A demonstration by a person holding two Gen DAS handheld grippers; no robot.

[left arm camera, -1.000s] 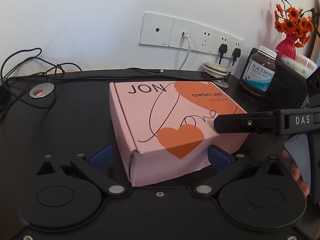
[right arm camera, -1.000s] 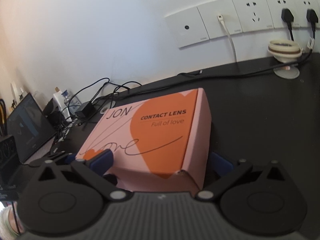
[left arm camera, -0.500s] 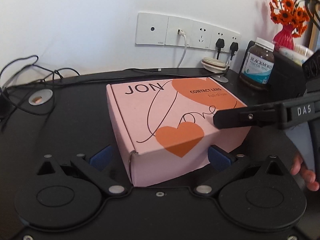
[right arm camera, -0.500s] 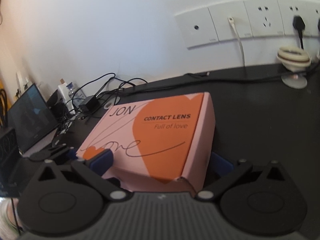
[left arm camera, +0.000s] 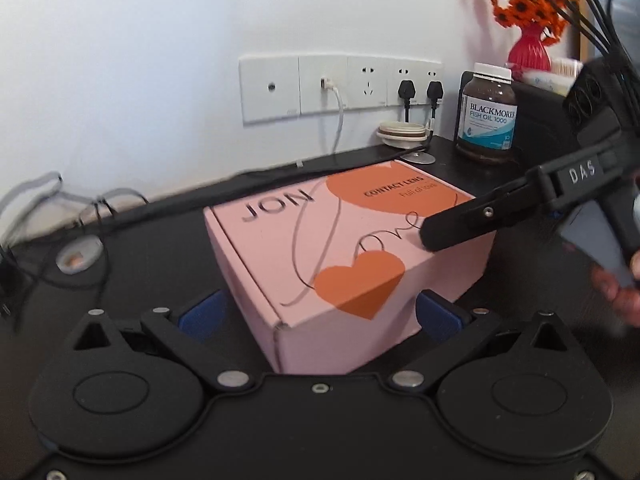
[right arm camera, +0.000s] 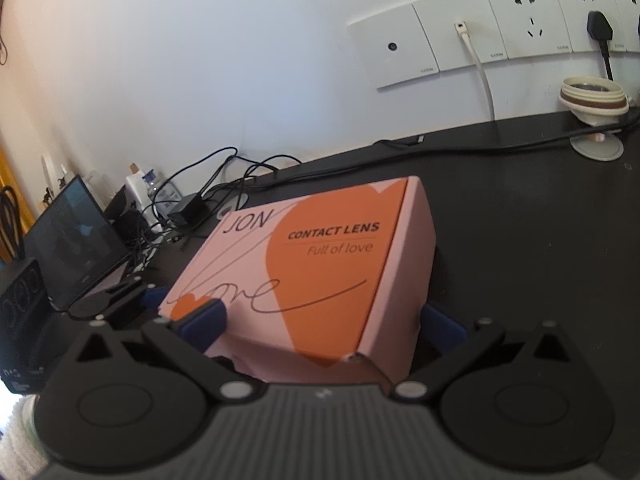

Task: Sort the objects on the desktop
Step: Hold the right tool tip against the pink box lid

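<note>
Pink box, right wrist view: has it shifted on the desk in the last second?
No. The pink box keeps its far corner at the same offset from the round stand base by the wall; only the camera shifted slightly.

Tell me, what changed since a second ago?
The left gripper rolled sideways, so the desk now looks slanted in its view. The right gripper barely shifted. Both still straddle the box; nothing was visibly grabbed or let go. The bottle and cup stayed put.
</note>
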